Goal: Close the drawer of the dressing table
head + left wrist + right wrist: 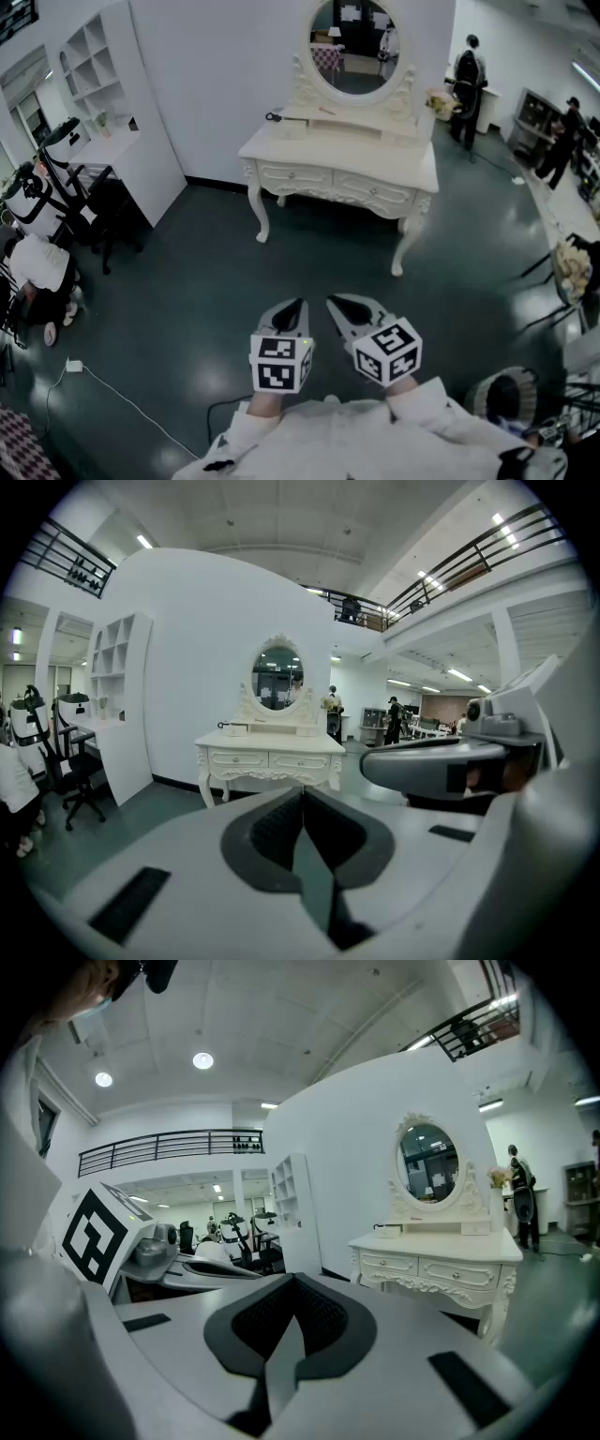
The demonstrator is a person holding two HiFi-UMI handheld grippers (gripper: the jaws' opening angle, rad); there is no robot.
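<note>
The left claw (292, 312) and right claw (343, 307) are closed and empty, held side by side over the floor. The dressing table (337, 150) stands well apart, by the white wall. Likely the table must be reached first. Which drawer is open cannot be told.

White partition wall (216, 75) mid-room, dark glossy floor (187, 309) in front of it. Left of wall: open white shelf unit (89, 52), white desk (122, 147), black office chair (105, 211). Right of wall: person in dark clothes (466, 80) standing. Above wall: mezzanine railing (469, 562), ceiling strip light (144, 542). White cable (122, 398) on floor, front-left of wall.
</note>
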